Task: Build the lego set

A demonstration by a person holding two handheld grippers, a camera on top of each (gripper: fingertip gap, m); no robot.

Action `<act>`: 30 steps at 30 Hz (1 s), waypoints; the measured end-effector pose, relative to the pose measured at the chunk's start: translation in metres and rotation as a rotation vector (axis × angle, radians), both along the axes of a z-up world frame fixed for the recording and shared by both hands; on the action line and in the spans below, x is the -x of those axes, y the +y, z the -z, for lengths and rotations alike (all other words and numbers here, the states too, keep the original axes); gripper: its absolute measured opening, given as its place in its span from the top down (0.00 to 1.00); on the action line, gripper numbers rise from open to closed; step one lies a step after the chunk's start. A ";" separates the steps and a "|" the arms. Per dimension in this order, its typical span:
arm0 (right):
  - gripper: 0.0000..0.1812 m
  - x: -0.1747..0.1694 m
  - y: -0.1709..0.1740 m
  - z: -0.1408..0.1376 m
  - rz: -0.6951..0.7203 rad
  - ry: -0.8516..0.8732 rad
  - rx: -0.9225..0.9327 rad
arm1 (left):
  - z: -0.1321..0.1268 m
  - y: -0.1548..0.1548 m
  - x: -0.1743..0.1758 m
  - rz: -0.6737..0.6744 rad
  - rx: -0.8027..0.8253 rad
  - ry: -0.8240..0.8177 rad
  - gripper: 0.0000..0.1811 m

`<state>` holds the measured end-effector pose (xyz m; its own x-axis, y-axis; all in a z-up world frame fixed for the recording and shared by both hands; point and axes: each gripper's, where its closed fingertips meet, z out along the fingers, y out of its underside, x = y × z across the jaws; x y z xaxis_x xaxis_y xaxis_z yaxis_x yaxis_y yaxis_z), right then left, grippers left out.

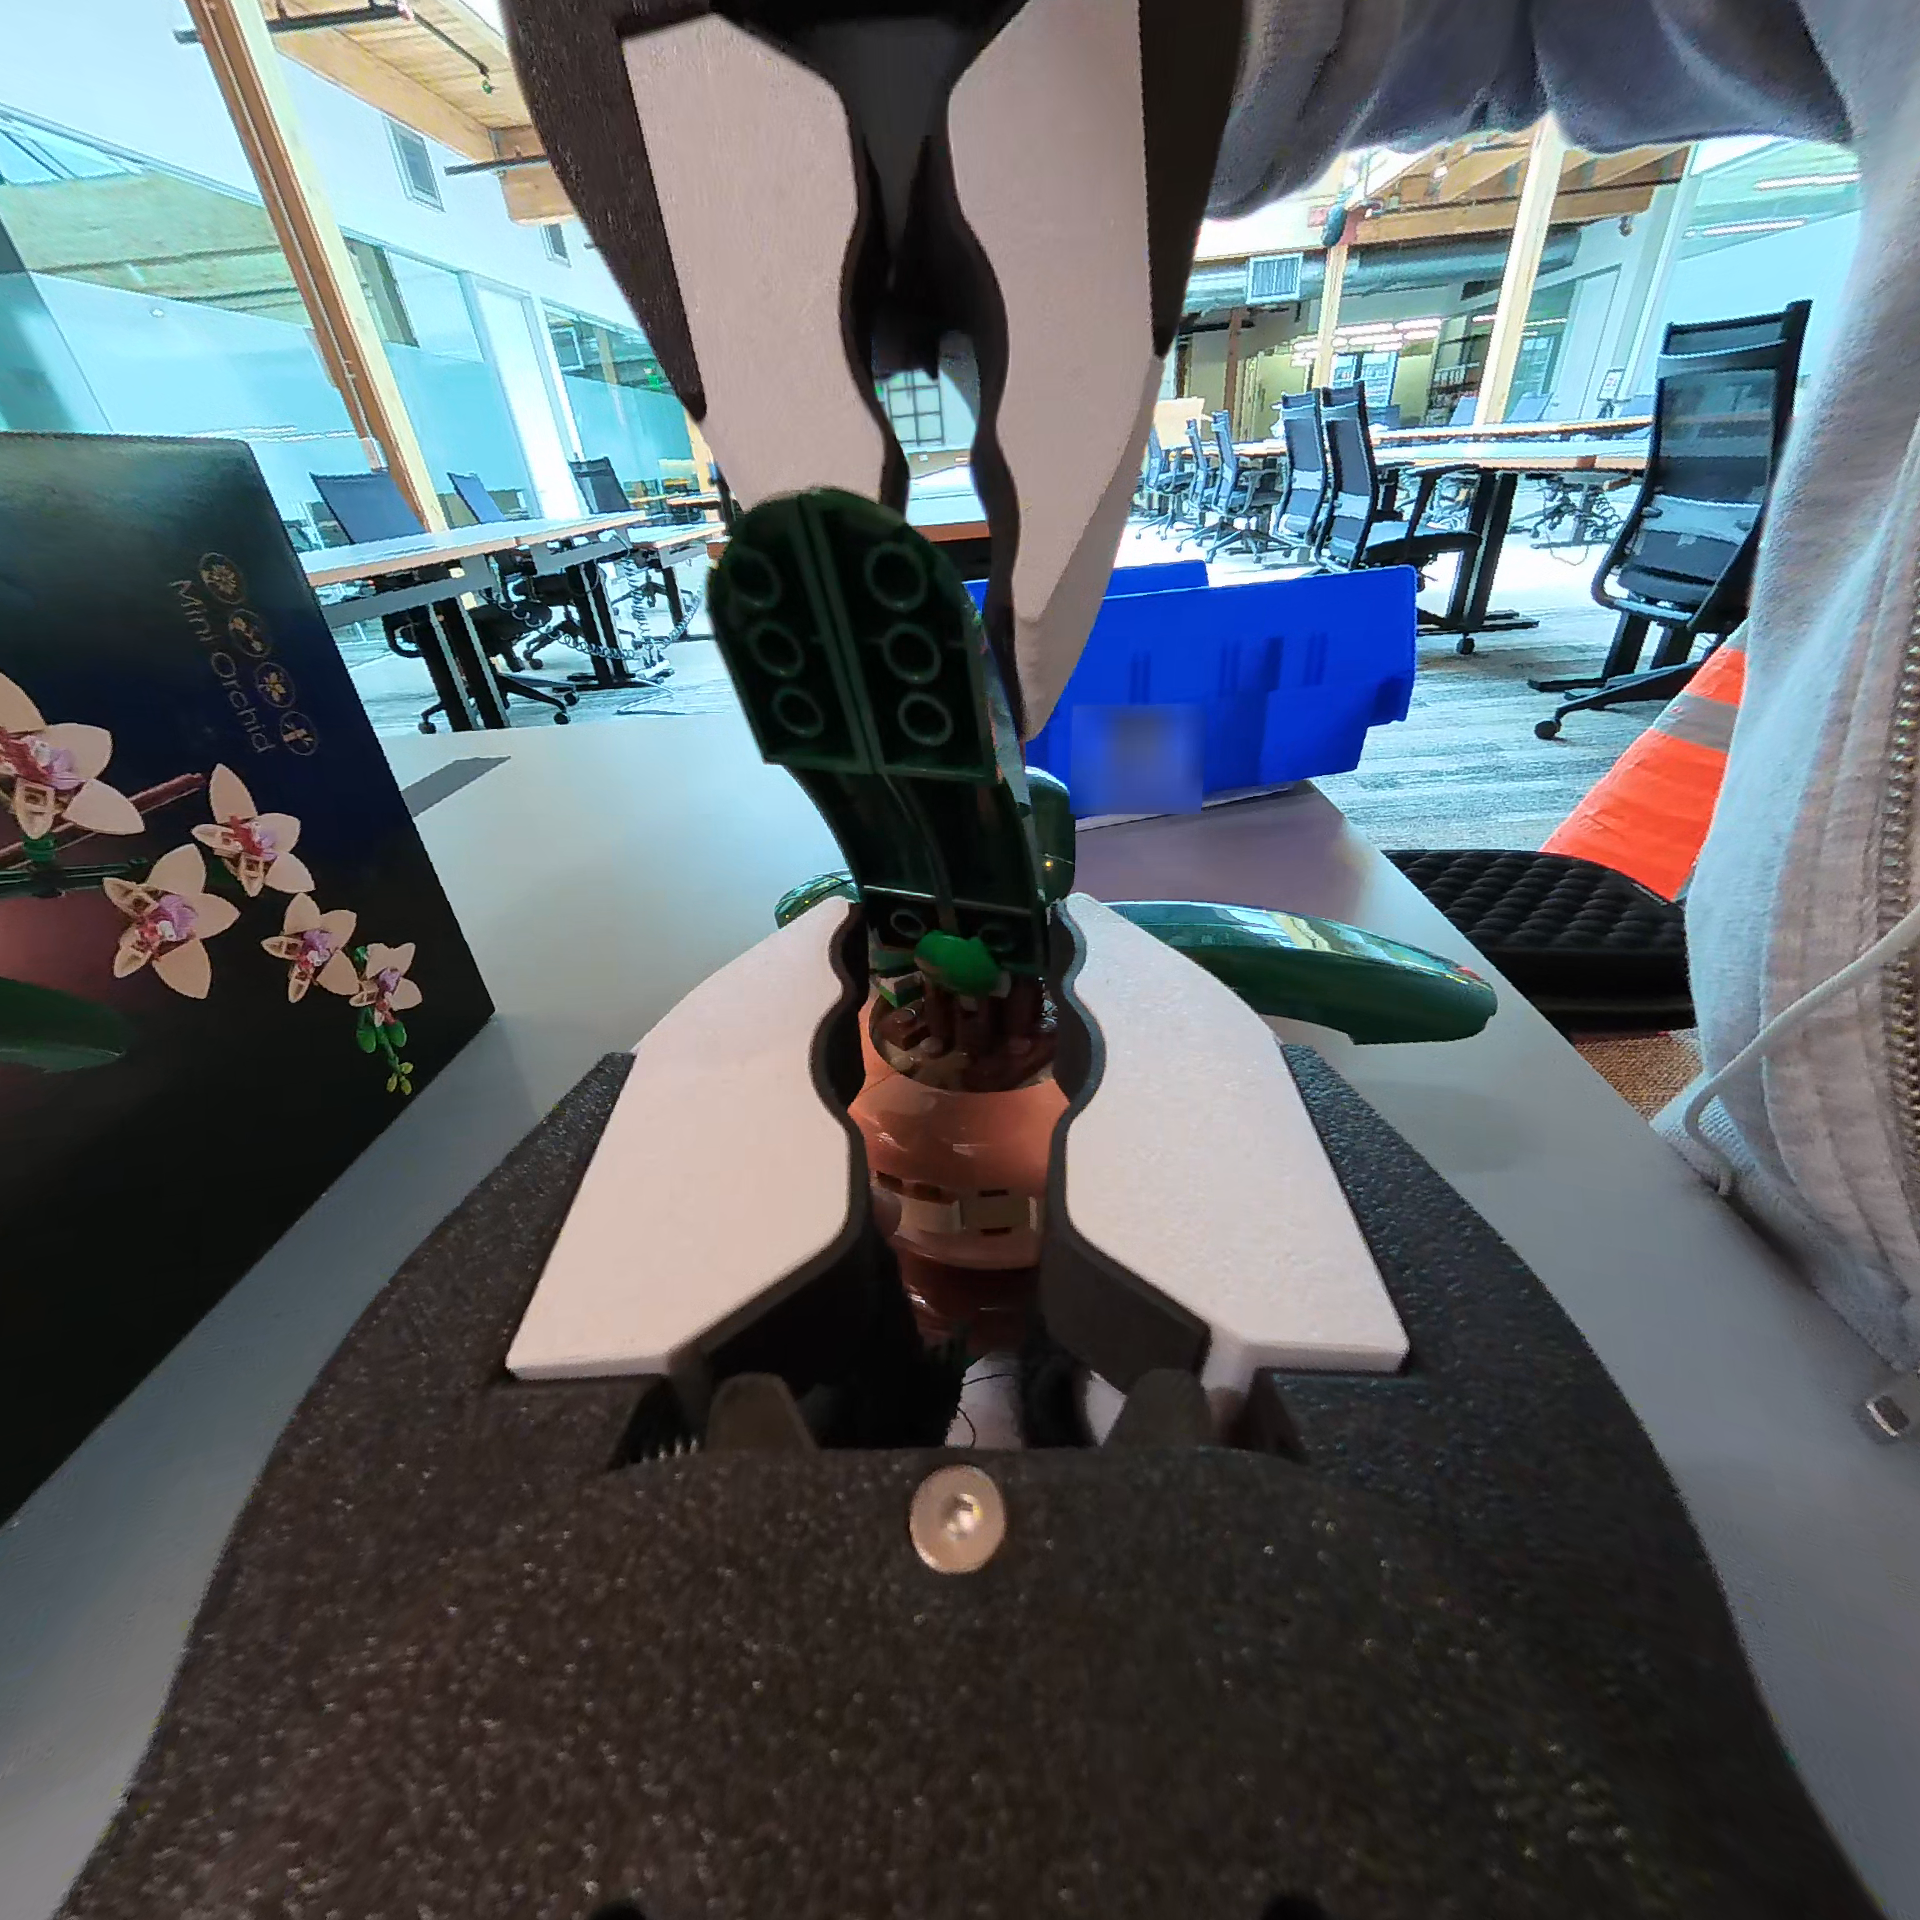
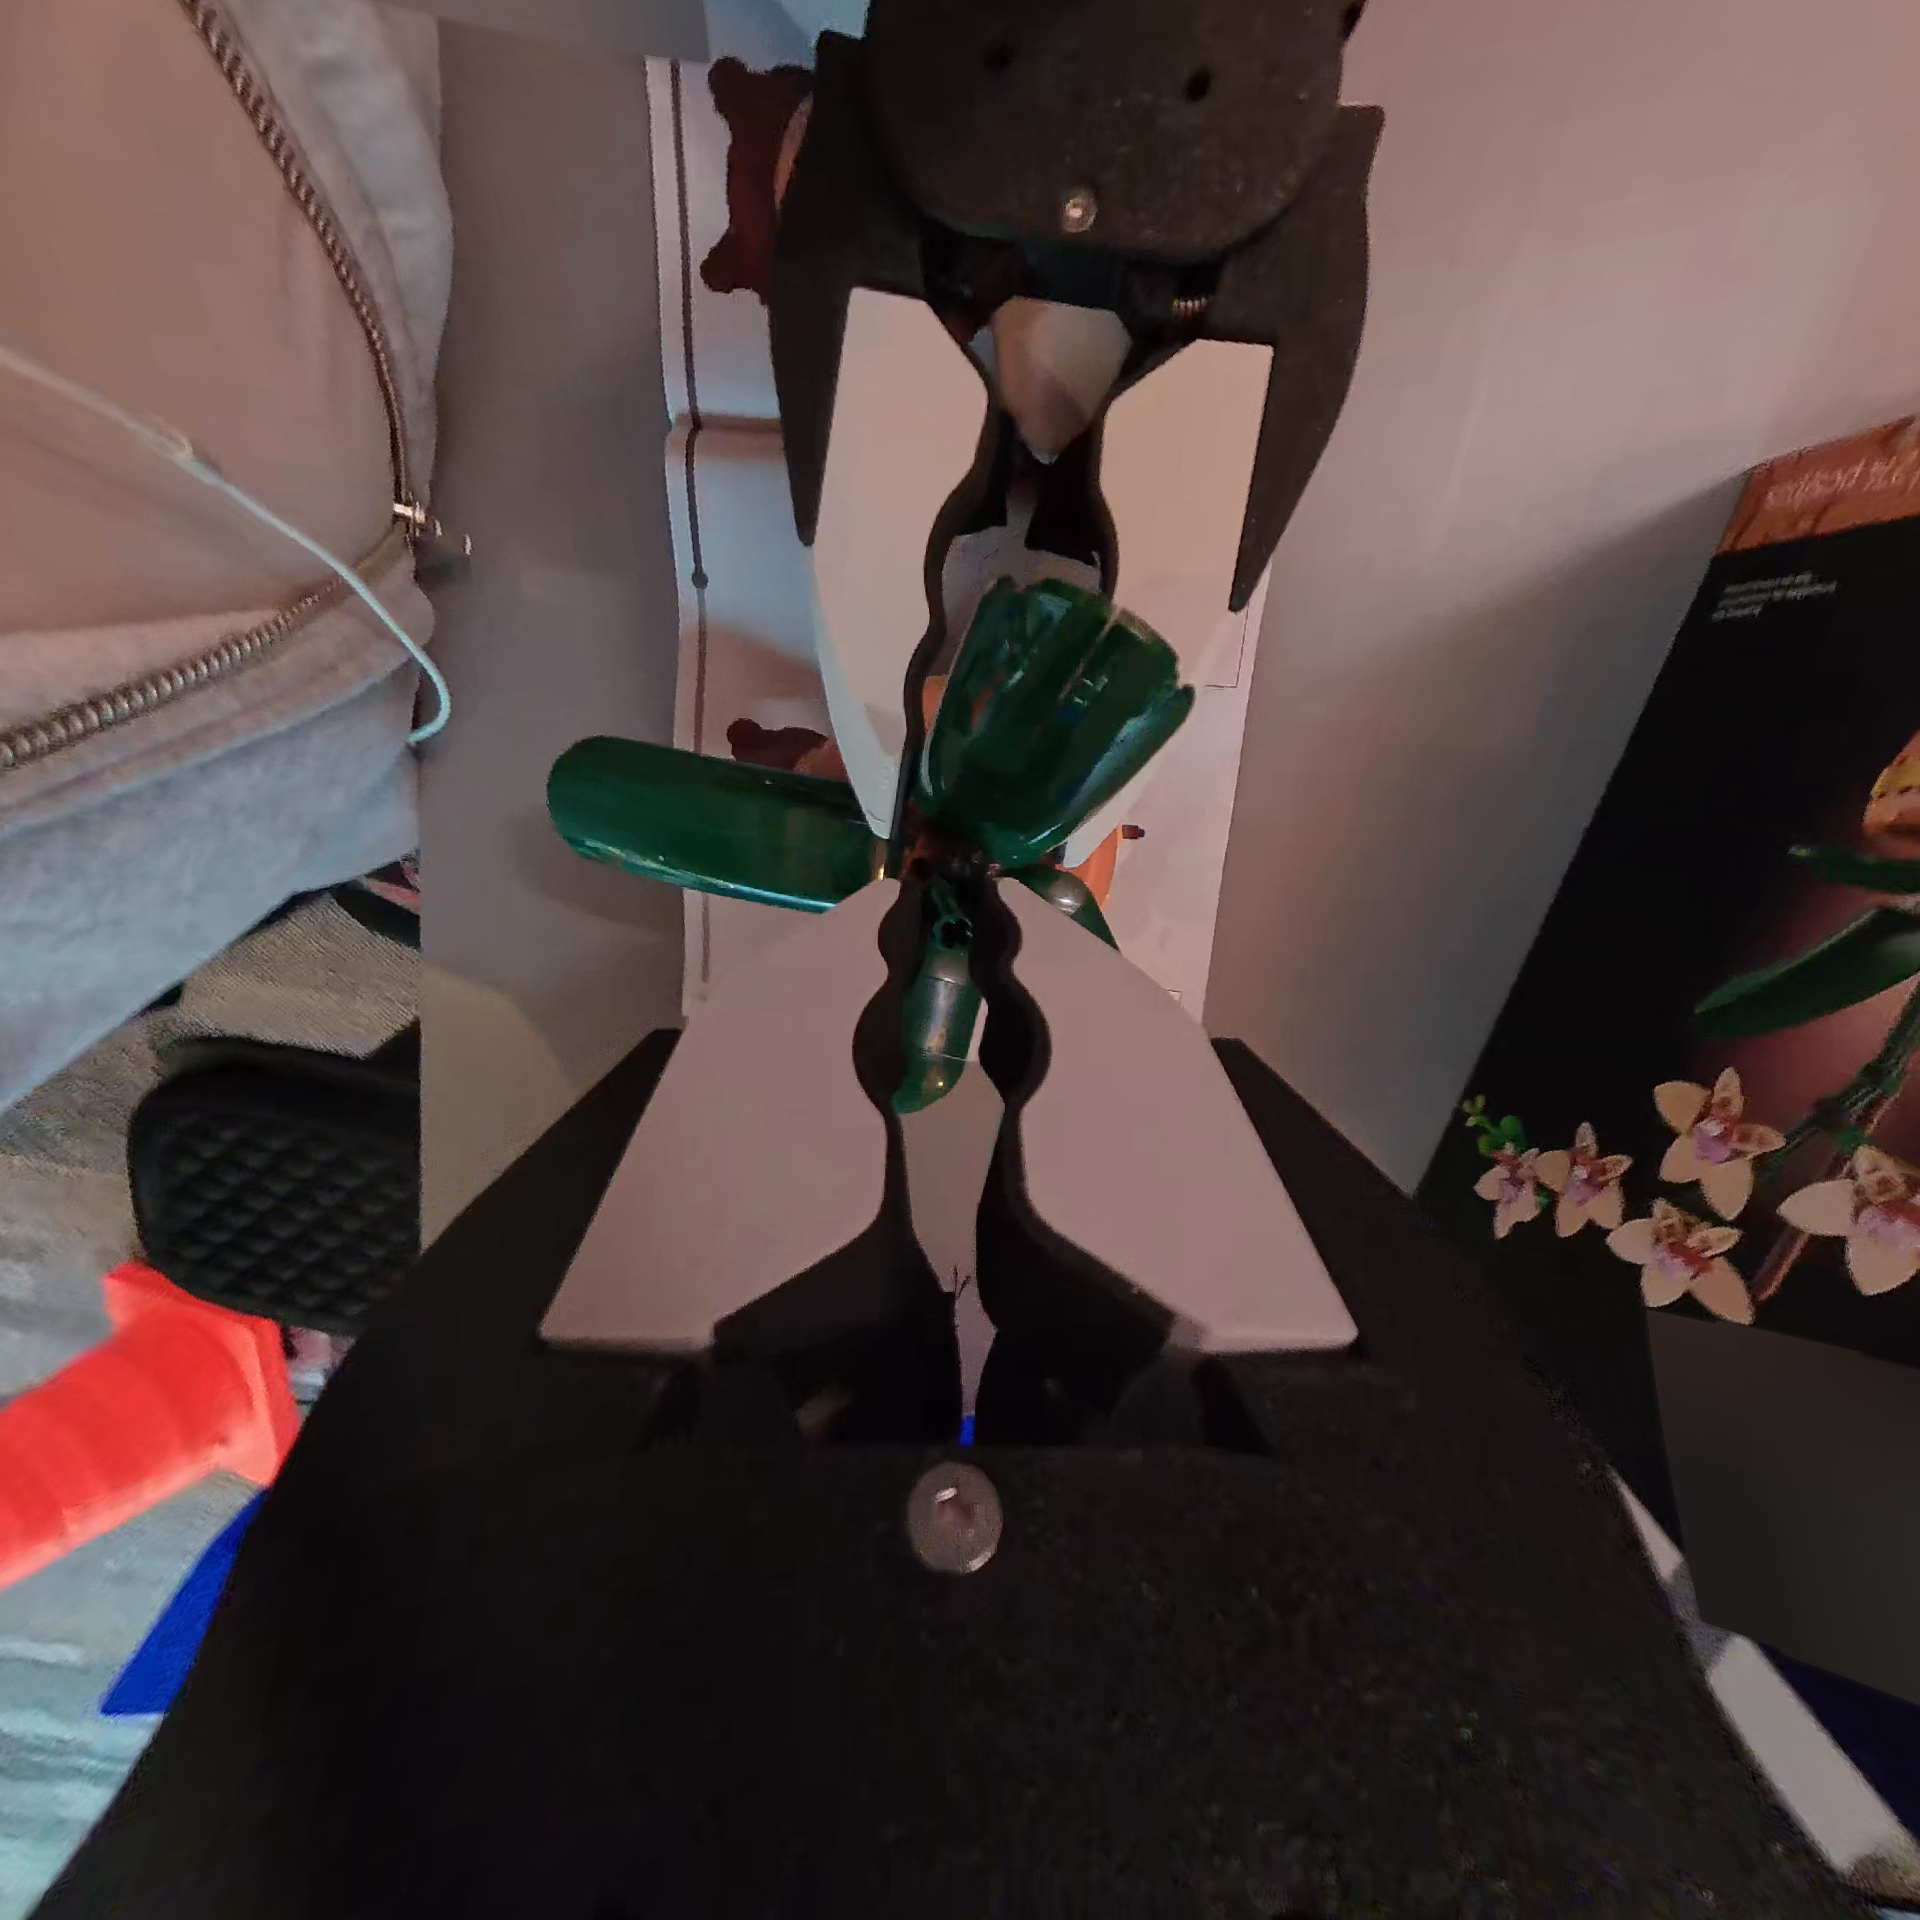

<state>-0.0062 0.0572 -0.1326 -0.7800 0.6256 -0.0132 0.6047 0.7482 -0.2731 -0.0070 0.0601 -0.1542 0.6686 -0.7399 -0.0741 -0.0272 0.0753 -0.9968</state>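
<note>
My left gripper (image 1: 961, 935) is clamped on the lego orchid model: its two white fingers (image 1: 727, 1122) press the terracotta-coloured pot (image 1: 951, 1132) from both sides, holding it above the grey table (image 1: 582, 831). In that pot sit brown stem pieces with a small bright green piece (image 1: 956, 958) on top, and from there dark green leaves spread out. One leaf (image 1: 873, 665) stands upright above the pot, its studded underside facing my left camera; another leaf (image 1: 1320, 966) lies out flat beside the pot, toward the person's grey zip jacket (image 1: 1808, 831).

My right gripper (image 2: 940, 883) comes down at the pot from above. Its fingers are narrow, closed on a small green stem piece (image 2: 940, 1023) at the centre of the plant, just where the leaves meet.

Beside the pot, on the side away from the jacket, the dark set box (image 1: 208, 831) with its printed orchid stands upright on the table. Behind the pot, farther along the table, sits a blue bin (image 1: 1247, 665); I cannot tell what is in it. Past the jacket side of the table an orange cone (image 1: 1662, 790) shows.
</note>
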 end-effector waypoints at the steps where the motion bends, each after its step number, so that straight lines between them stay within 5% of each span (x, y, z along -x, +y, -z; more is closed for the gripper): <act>1: 0.95 0.000 0.000 0.000 -0.025 -0.002 -0.014 | 0.000 0.000 0.000 0.002 0.000 -0.001 0.82; 8: 0.95 0.001 0.001 0.000 -0.147 0.007 -0.033 | 0.000 0.000 0.000 0.008 0.006 -0.006 0.82; 20: 0.83 -0.006 -0.005 -0.011 0.285 0.065 0.321 | -0.004 -0.005 0.001 0.000 -0.046 -0.006 0.75; 25: 0.83 -0.004 -0.001 -0.036 0.436 0.361 0.472 | -0.012 -0.005 0.010 -0.033 -0.065 -0.018 0.73; 30: 0.67 -0.008 0.007 -0.116 0.426 1.084 0.589 | -0.030 -0.012 0.023 -0.068 -0.090 0.045 0.69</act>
<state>0.0014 0.0642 -0.0166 -0.3100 0.9406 0.1383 0.0302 0.1551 -0.9874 -0.0297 0.0477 -0.1237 0.7118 -0.6817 -0.1694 -0.0798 0.1611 -0.9837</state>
